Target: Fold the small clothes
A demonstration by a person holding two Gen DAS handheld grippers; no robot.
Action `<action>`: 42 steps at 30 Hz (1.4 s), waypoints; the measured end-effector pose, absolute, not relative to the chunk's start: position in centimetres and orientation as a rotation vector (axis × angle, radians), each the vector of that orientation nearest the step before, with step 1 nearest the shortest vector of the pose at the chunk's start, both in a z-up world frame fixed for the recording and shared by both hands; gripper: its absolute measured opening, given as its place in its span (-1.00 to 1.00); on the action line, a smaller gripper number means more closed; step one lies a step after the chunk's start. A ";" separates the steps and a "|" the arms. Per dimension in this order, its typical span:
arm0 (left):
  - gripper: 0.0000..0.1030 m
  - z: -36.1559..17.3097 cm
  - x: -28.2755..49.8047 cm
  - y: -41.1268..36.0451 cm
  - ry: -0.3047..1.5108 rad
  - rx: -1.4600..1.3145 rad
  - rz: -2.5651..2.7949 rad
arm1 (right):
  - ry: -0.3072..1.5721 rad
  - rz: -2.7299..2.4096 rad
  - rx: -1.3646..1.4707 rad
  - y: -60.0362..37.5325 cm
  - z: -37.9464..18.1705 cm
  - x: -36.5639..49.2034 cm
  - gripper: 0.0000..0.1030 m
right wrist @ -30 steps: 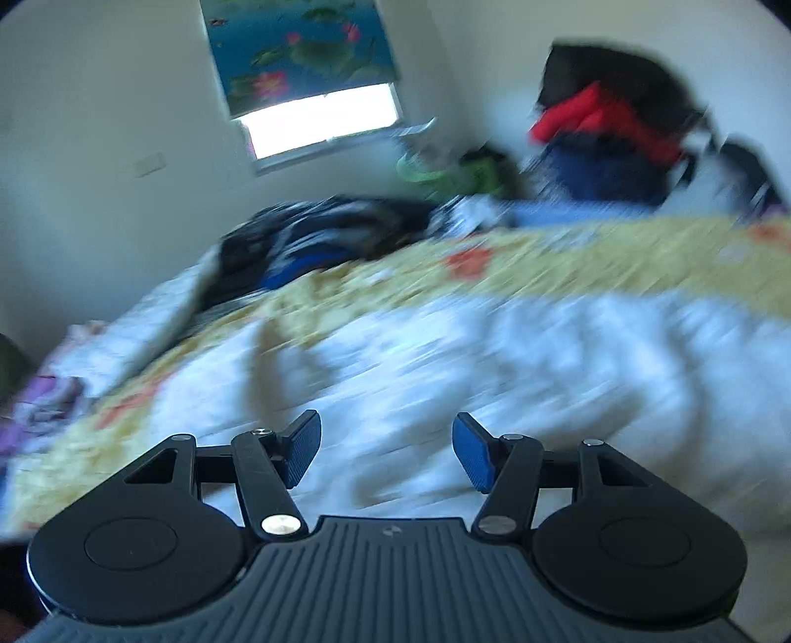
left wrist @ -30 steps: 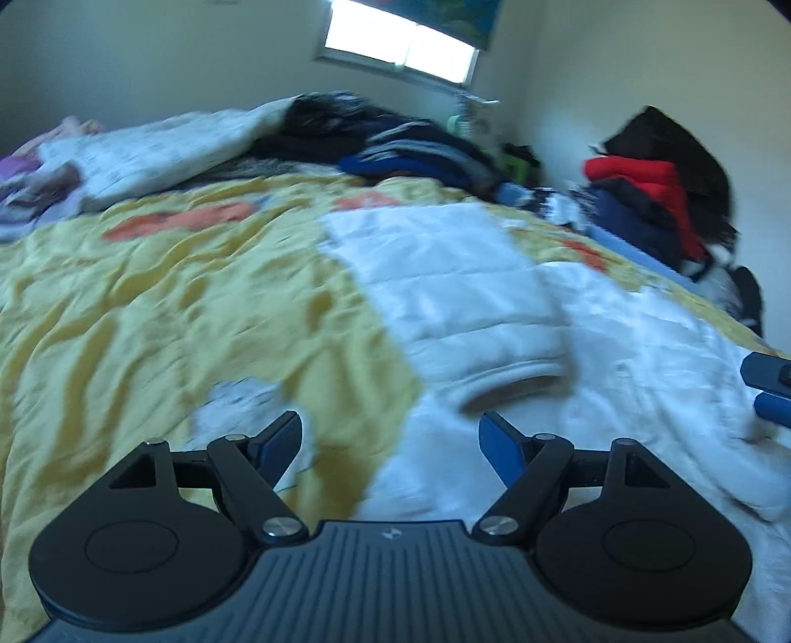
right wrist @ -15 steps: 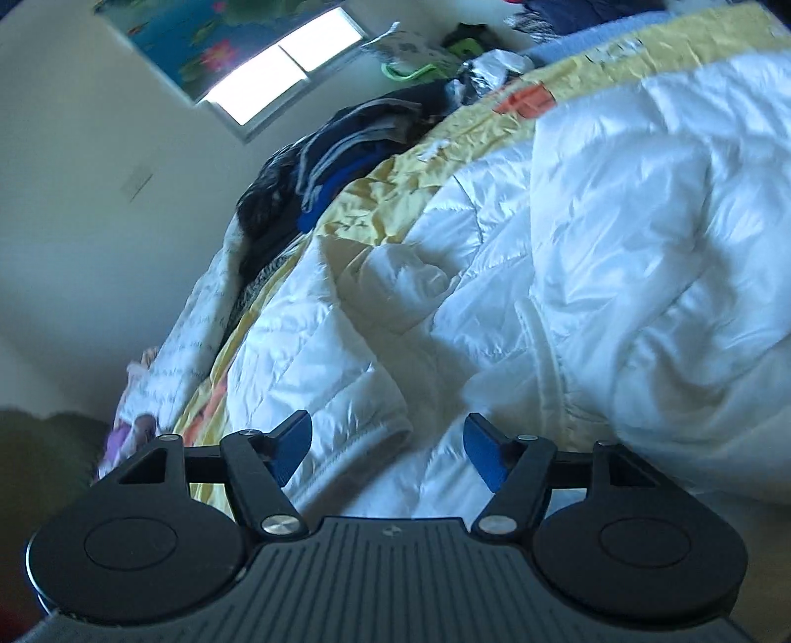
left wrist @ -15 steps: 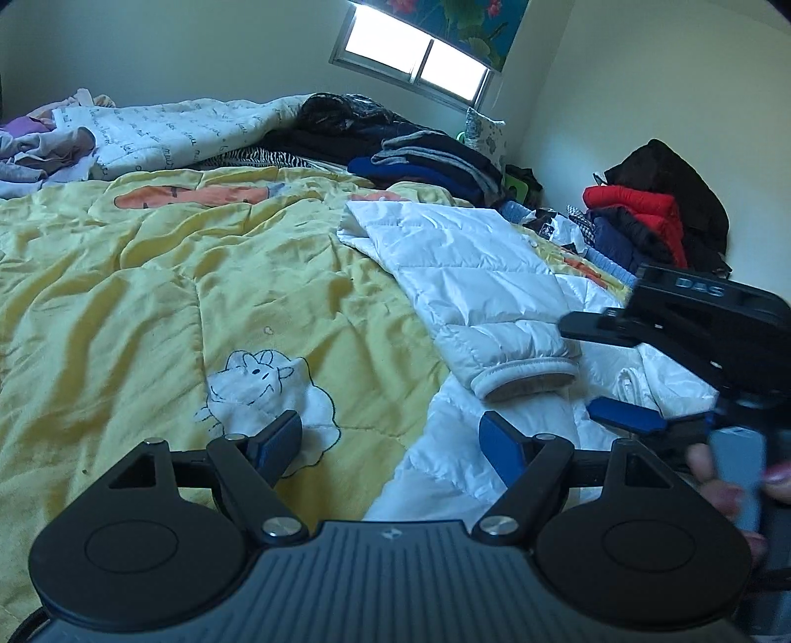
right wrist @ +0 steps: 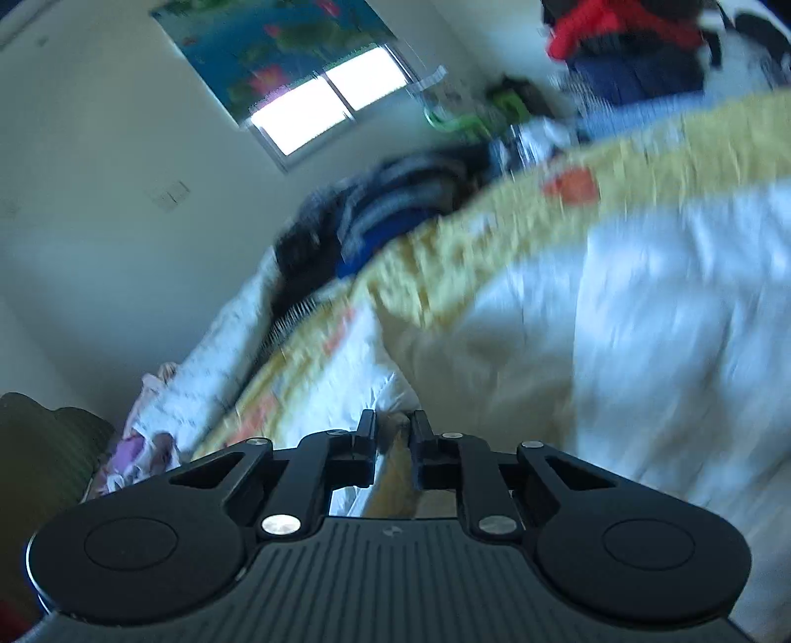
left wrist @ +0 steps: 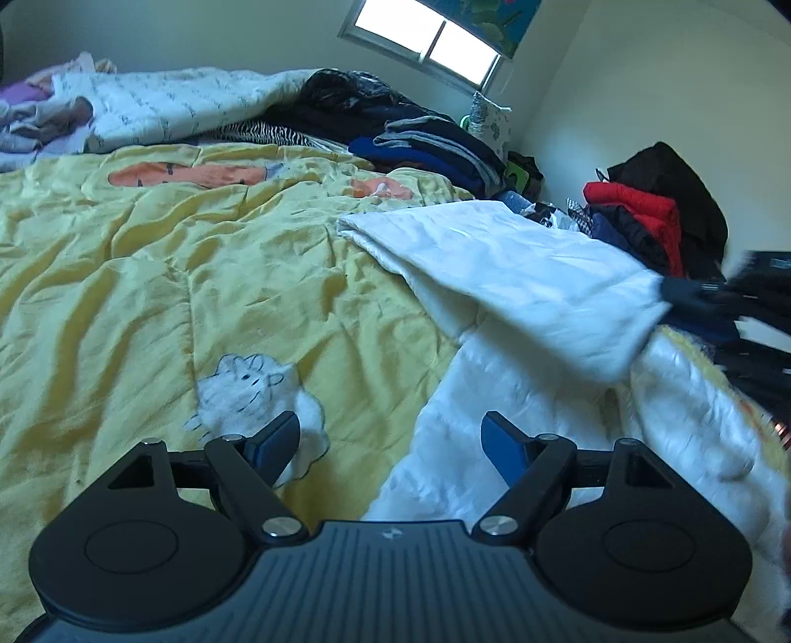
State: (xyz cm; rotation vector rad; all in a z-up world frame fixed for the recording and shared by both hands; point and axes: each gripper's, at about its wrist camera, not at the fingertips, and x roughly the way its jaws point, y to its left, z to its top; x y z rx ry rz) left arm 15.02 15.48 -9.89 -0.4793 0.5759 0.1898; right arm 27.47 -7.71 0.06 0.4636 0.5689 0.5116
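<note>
A white puffy jacket [left wrist: 519, 410] lies on a yellow quilt [left wrist: 148, 277] on the bed. Its sleeve [left wrist: 519, 267] is lifted off the body and stretched toward the right edge of the left wrist view. There my right gripper [left wrist: 672, 289] holds the cuff end, blurred by motion. In the right wrist view the right gripper [right wrist: 393, 425] has its jaws closing almost together, with a bit of the pale cuff pinched between the fingertips. My left gripper [left wrist: 390, 435] hangs open just above the jacket's near edge and the quilt, with nothing between its fingers.
A stack of dark folded clothes [left wrist: 425, 143] sits at the far side of the bed below the window [left wrist: 430, 44]. A red and black clothes pile [left wrist: 652, 212] is at the right. A white printed blanket [left wrist: 173, 104] lies along the back left.
The right gripper's jaws came together on the sleeve cuff and carried it up and to the right, so the sleeve now stretches off the jacket. The left gripper stayed open in place.
</note>
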 end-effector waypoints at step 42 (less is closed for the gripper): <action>0.58 -11.2 15.9 13.3 0.589 -0.253 0.412 | 0.628 0.534 0.504 -12.6 1.6 28.2 -0.48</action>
